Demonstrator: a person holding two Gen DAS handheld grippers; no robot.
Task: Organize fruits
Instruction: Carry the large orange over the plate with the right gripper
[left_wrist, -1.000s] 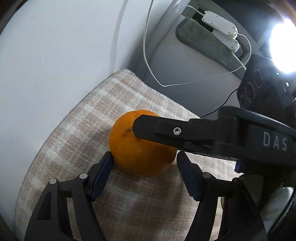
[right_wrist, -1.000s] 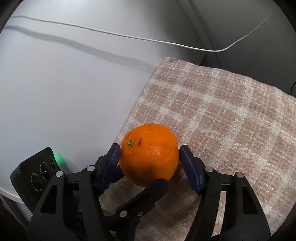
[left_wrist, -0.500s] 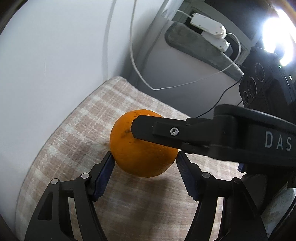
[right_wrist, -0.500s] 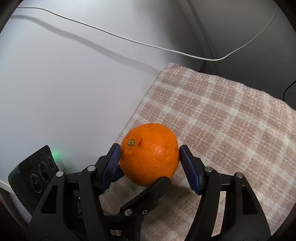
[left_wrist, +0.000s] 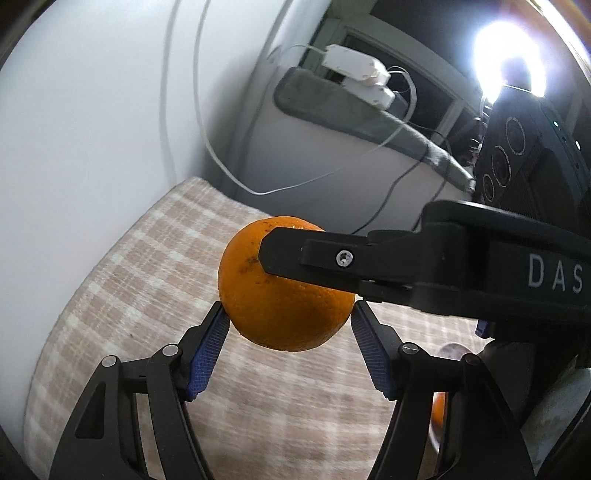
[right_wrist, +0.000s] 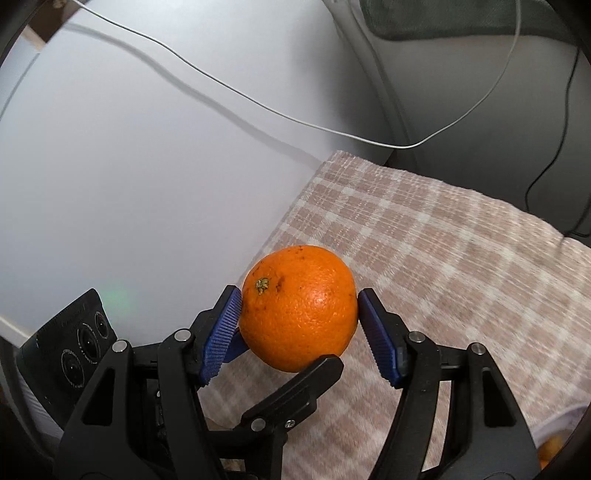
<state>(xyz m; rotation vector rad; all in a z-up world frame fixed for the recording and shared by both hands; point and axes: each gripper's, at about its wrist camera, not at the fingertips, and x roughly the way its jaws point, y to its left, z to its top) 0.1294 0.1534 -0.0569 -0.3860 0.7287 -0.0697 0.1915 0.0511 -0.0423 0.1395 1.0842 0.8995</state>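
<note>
Two grippers, left (left_wrist: 288, 325) and right (right_wrist: 298, 325), both squeeze one orange (right_wrist: 298, 308) above the checked cloth (right_wrist: 443, 251), wall at 10 o'clock.

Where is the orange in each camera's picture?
Left wrist view: the orange sits at the centre, between both grippers' fingers.
Right wrist view: centre, slightly low, with its stem showing.
Shared landmark: the checked cloth beneath it.
</note>
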